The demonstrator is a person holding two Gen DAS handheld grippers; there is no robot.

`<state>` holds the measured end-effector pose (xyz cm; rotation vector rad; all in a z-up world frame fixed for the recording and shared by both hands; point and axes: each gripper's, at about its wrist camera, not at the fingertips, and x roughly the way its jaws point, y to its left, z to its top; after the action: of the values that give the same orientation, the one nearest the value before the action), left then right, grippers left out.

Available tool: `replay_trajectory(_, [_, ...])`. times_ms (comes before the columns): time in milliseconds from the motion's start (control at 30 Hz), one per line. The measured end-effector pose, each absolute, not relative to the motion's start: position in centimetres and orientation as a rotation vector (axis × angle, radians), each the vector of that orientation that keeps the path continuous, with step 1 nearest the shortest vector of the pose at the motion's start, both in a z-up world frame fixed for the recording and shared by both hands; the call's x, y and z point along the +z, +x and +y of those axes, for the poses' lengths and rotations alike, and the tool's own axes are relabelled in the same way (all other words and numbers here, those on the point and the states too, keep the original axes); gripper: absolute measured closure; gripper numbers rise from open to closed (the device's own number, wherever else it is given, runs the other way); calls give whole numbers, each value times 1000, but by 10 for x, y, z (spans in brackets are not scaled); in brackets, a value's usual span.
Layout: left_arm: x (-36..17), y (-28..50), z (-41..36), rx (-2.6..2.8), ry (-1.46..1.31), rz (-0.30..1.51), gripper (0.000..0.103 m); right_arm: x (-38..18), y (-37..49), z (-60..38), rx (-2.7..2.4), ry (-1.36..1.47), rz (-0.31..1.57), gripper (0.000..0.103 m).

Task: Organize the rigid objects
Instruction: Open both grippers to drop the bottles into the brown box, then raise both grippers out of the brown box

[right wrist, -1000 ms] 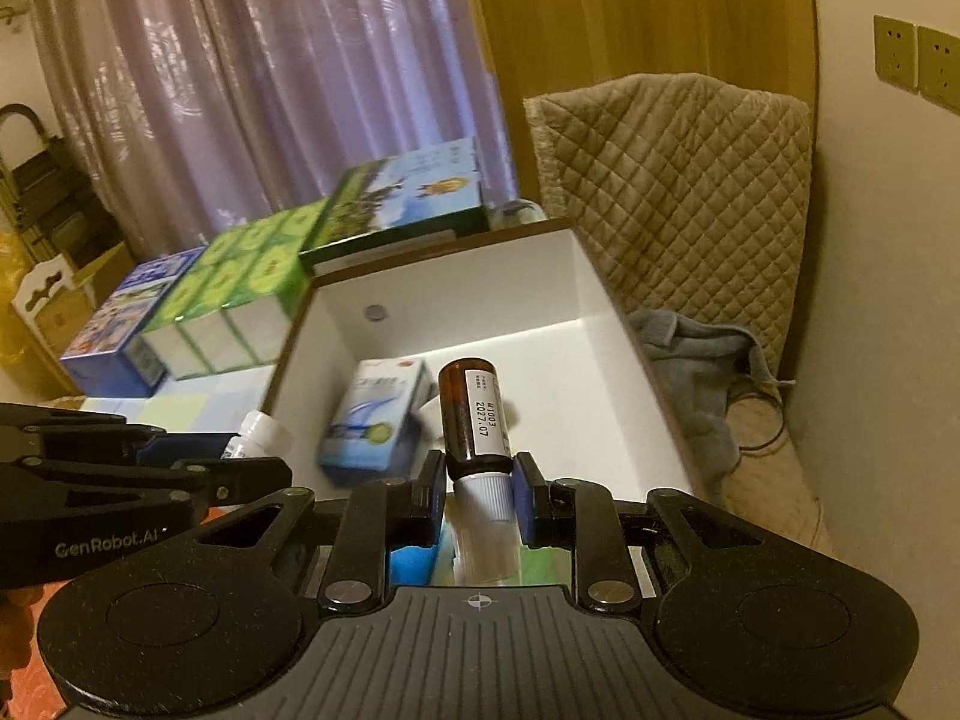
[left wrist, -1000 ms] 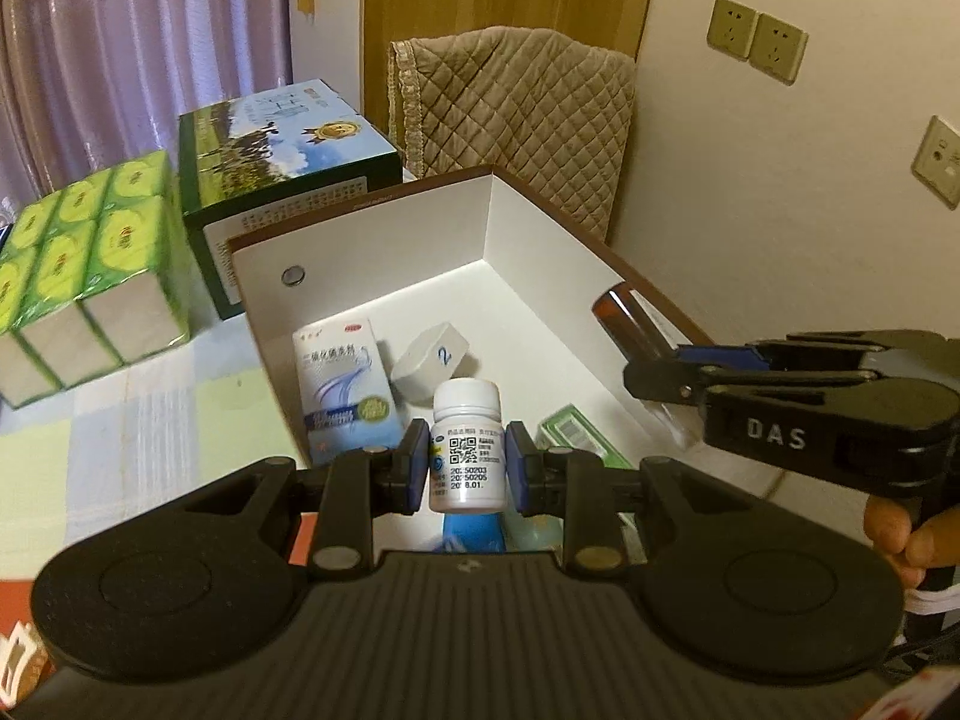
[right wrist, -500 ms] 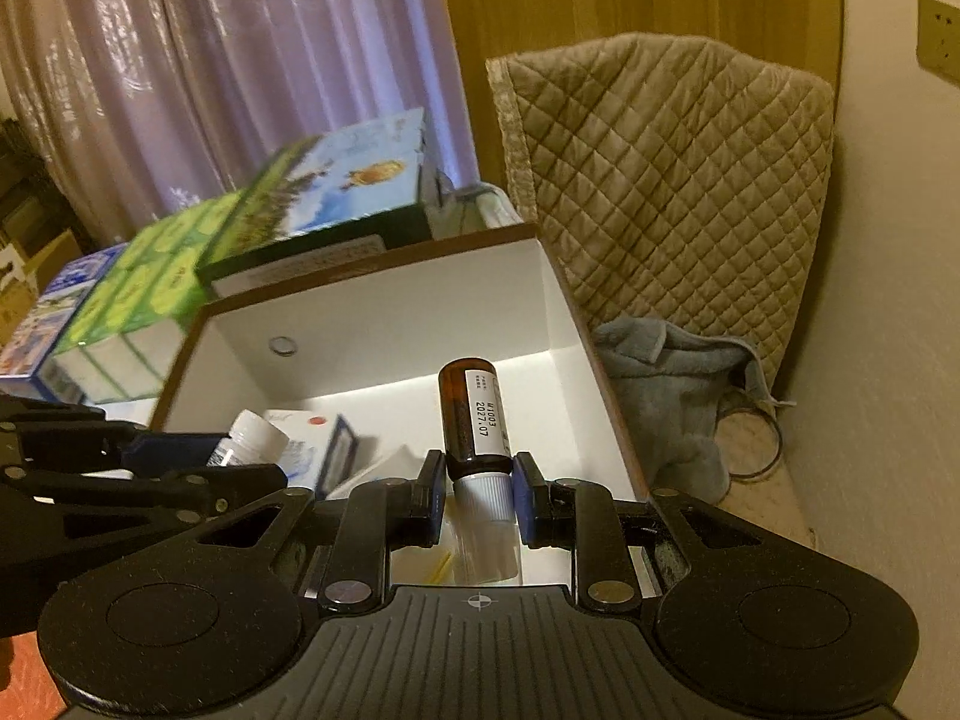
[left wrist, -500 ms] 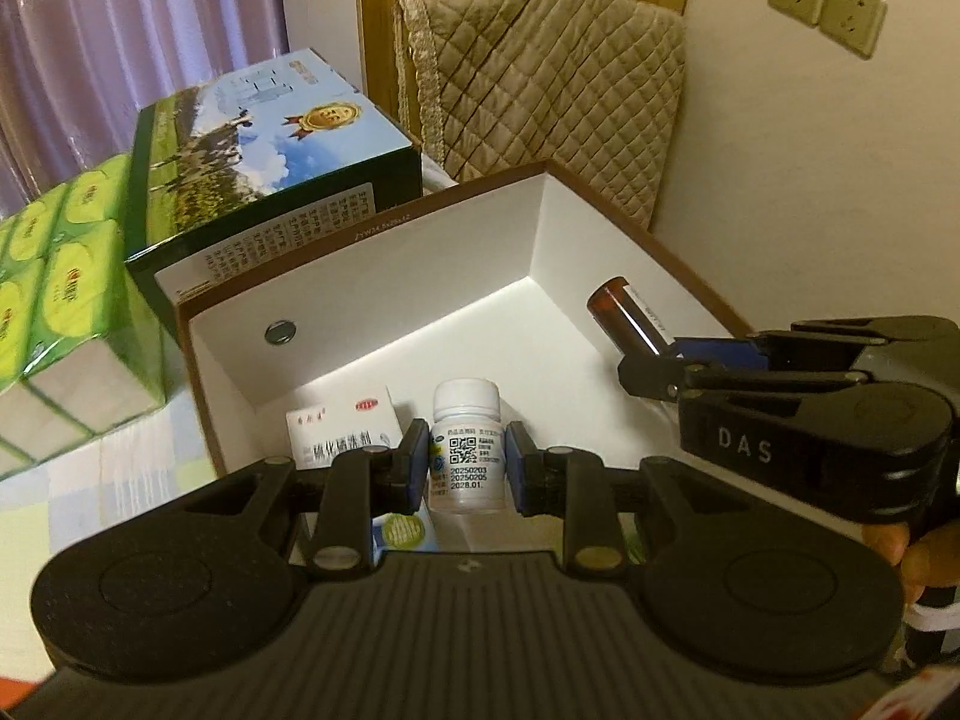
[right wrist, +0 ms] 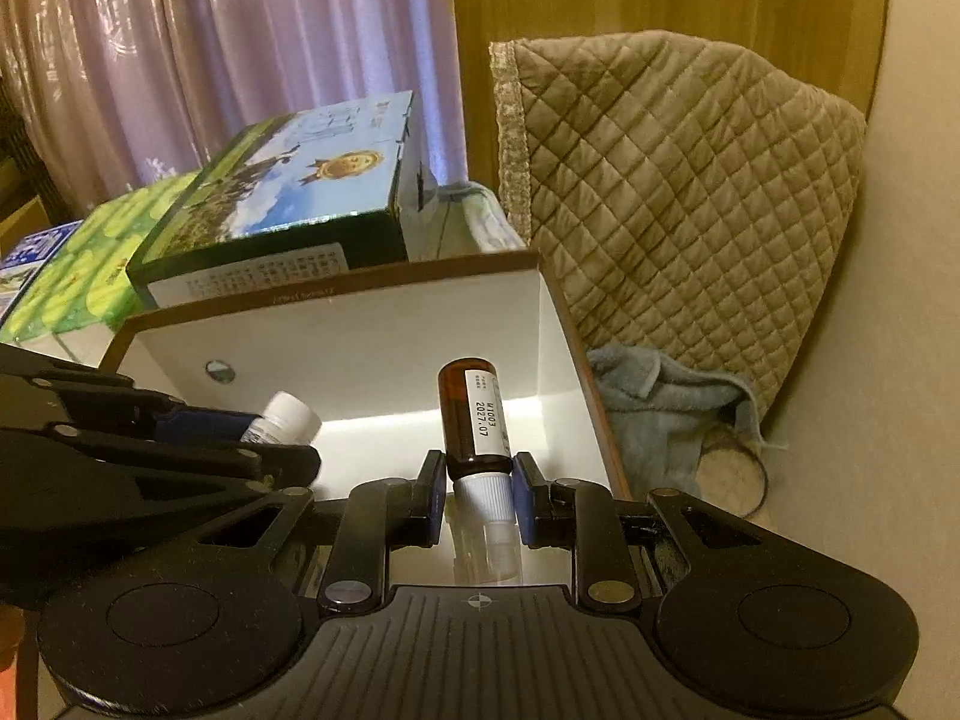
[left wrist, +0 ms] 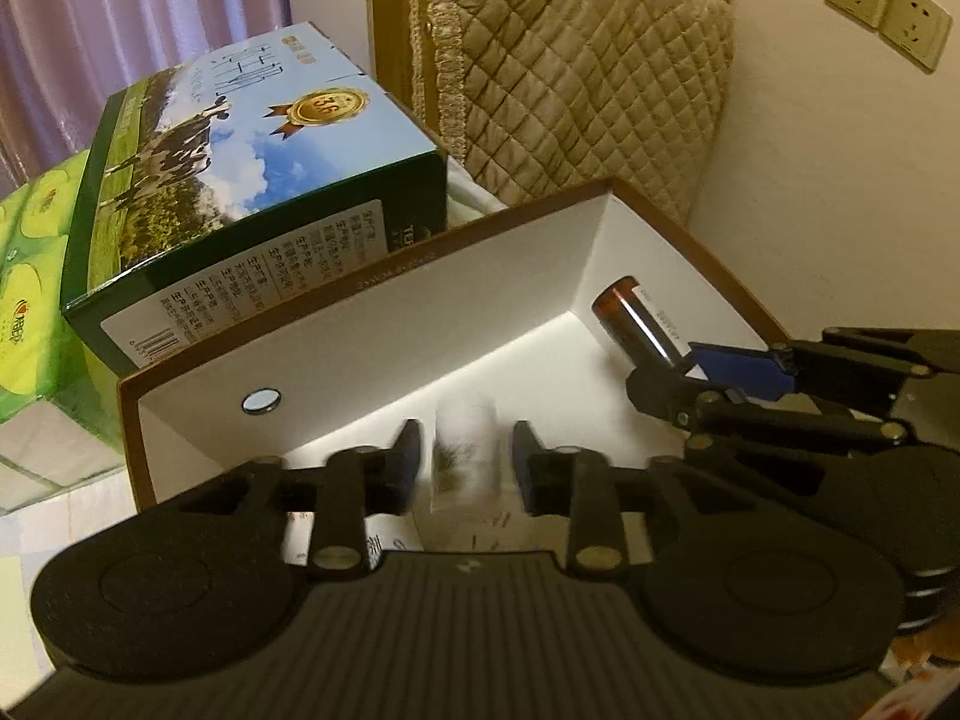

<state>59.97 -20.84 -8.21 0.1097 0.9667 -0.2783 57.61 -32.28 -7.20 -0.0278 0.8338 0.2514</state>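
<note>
Both grippers hang over an open white box with a brown rim [left wrist: 372,282], tilted down into it. The left gripper [left wrist: 463,461] has the white pill bottle [left wrist: 465,456] between its fingers, but the fingers are opening: in the left wrist view a clear gap shows on each side of the bottle, which is smeared by motion blur, so the pads no longer press on it. From the right wrist view the same bottle's white cap [right wrist: 294,414] pokes out past the left gripper's blue pads, above the box floor near the left side.

The right gripper [right wrist: 478,498] has its fingers narrow and clamped on the white cap end of a brown glass bottle [right wrist: 471,414]. The bottle points away from the gripper toward the far wall of the box, its white label with printed date facing up. In the left wrist view the bottle's brown base [left wrist: 624,312] sits close to the box's right wall.

A small round metal disc [left wrist: 261,401] is set in the far wall of the box. Behind the box stands a green and blue carton with cows printed on it [left wrist: 240,180], touching or just behind the rim; further left are green tissue packs [left wrist: 30,276]. To the right, a quilted tan cover [right wrist: 678,192] drapes over a chair, with a grey-blue towel [right wrist: 660,414] bunched below it. Purple curtains [right wrist: 240,48] hang at the far left.
</note>
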Motion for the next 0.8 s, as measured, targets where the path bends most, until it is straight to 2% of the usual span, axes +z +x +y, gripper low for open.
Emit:
replay_trajectory(100, [-87, 604, -205, -258, 124, 981, 58, -72, 582, -321, 237, -36, 822, 83])
replay_trajectory(200, [-90, 606, -200, -247, 117, 994, 53, -73, 586, -319, 246, -35, 822, 83])
replay_trajectory(333, [-90, 605, -195, -240, 116, 995, 53, -73, 586, -316, 258, -58, 822, 78])
replay_trajectory(567, [-86, 602, -190, -240, 103, 991, 53, -70, 582, -319, 261, -52, 812, 61])
replay_trajectory(800, [-79, 591, -189, -254, 99, 977, 53, -65, 570, -324, 268, -24, 812, 54])
